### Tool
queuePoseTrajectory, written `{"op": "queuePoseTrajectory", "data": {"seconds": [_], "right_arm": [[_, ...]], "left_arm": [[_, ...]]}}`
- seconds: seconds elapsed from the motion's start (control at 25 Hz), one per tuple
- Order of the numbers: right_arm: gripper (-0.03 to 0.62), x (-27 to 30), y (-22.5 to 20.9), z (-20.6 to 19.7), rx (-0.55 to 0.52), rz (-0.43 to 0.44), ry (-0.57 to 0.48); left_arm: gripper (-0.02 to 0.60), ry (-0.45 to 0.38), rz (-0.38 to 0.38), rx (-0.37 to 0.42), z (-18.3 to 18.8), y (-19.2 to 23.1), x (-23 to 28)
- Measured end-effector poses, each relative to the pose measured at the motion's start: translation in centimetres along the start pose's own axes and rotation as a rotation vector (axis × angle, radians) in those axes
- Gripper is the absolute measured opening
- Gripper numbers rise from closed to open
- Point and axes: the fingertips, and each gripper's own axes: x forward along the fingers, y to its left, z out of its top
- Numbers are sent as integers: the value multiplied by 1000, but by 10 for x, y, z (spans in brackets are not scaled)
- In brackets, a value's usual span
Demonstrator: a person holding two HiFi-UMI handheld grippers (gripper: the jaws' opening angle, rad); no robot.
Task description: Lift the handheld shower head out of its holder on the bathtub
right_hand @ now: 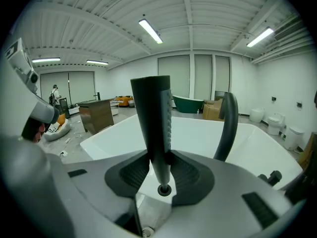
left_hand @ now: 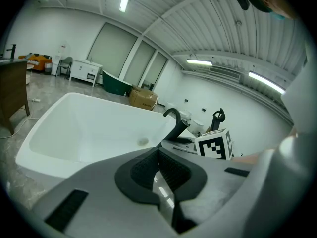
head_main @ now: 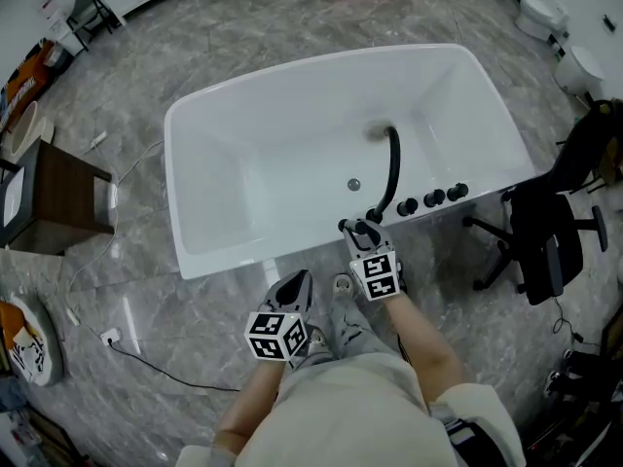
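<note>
Gripping the black handheld shower head (right_hand: pixel 152 123) by its handle, the right gripper (right_hand: pixel 158 168) holds it upright over the bathtub's (head_main: pixel 224 261) near rim; the left gripper (left_hand: pixel 161 165), jaws together, holds nothing.

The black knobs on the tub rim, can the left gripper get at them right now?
Probably not directly. The left gripper is empty, but the right gripper, shut on the shower head, sits between it and the knobs; it would have to go around.
</note>
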Motion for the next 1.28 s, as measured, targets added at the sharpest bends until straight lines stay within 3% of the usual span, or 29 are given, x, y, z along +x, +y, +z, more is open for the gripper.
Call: {"op": "queuePoseTrajectory", "data": {"seconds": [1.28], "right_arm": [[142,-190,49,91,-27,-197,-322]], "left_arm": [[20,-25,-65,53,-57,-39,-115]]}}
